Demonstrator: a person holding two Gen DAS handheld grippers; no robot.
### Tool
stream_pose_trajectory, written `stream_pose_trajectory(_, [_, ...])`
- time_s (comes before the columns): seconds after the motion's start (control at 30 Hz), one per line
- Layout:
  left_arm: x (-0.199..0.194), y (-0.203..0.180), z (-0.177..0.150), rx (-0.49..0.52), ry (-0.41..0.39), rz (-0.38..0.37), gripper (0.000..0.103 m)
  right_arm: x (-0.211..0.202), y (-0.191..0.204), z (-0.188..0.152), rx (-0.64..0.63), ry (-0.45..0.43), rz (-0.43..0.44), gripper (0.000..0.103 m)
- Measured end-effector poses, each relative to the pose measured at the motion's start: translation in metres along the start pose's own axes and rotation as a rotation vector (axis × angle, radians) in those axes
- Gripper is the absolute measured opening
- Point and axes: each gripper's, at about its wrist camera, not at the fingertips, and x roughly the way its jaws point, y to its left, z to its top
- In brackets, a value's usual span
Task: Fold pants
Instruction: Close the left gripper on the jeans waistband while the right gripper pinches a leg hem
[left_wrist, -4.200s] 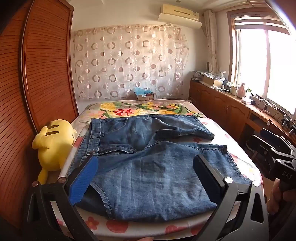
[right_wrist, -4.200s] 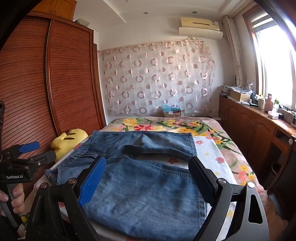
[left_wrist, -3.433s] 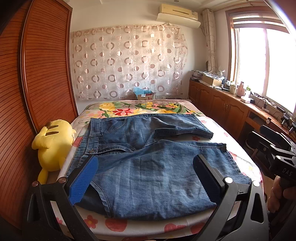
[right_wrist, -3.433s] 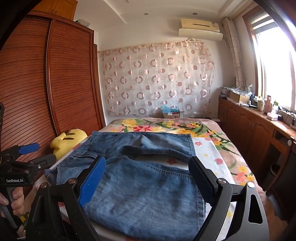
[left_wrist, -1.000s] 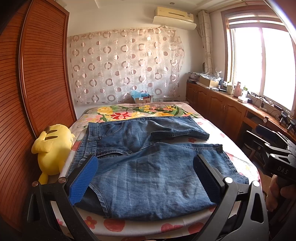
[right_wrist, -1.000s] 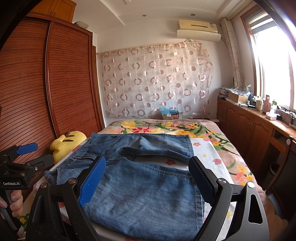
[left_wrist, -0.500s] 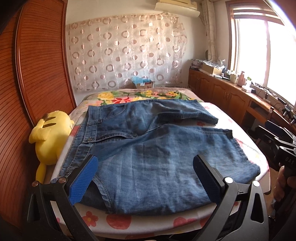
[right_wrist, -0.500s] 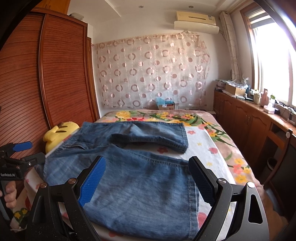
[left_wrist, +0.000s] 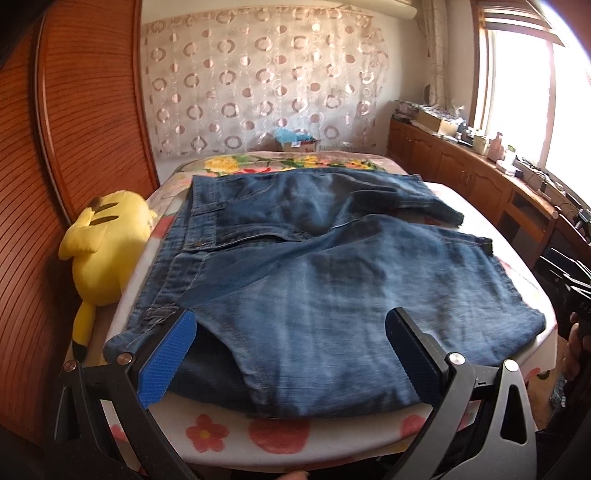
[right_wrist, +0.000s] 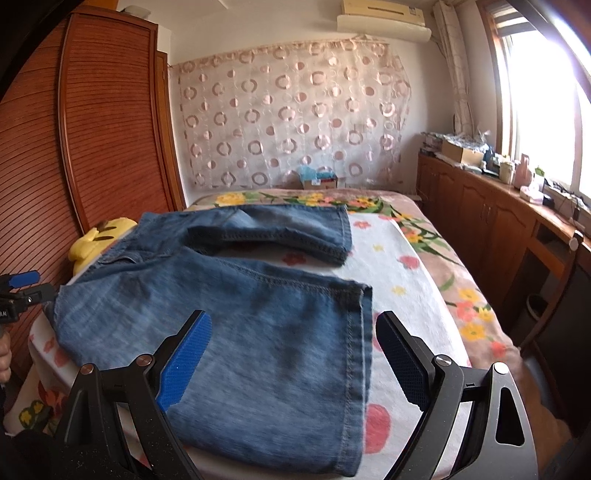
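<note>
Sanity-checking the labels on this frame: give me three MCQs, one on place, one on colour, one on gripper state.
1. Where is the plush toy relative to the jeans?
A. beside the waistband end
B. on the leg hems
C. on the window counter

2. What colour is the plush toy?
A. red
B. yellow
C. green

3. What state are the left gripper and right gripper in?
A. both shut on denim
B. one open, one shut
C. both open, empty

Answers: 1 A, it lies on the bed edge by the waistband. 2 B, plainly yellow. 3 C, the jaws of each stand wide apart with nothing between them.
</note>
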Motion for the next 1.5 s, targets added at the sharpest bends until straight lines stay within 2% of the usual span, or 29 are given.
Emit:
stream_pose_trajectory(0.23, [0.0, 0.044, -0.006, -0.073, -0.005, 0.037, 0.102, -0.002, -0.002, -0.001, 0.003, 0.045, -0.01, 0.091])
stream_pose_trajectory(0.6, [0.004, 0.114, -0.02, -0.162, 0.007, 0.145, 0.093, -0.007, -0.008, -0.005, 0.015, 0.11, -0.011, 0.091])
stream_pose_trajectory(1.03, [0.043, 0.149, -0.047, -0.195, 0.109, 0.225, 0.092, -0.014, -0.014, -0.012, -0.002, 0.147, 0.015, 0.091])
stream_pose_trajectory(1.17, [0.05, 0.152, -0.057, -0.204, 0.138, 0.217, 0.092, -0.017, -0.016, -0.013, -0.012, 0.159, 0.014, 0.091])
stream_pose_trajectory(1.43, [0.053, 0.154, -0.062, -0.222, 0.133, 0.193, 0.092, -0.026, -0.026, -0.013, -0.014, 0.179, 0.007, 0.091])
stream_pose_trajectory(1.5, [0.054, 0.154, -0.062, -0.221, 0.13, 0.191, 0.092, -0.028, -0.031, -0.015, -0.007, 0.192, 0.013, 0.088])
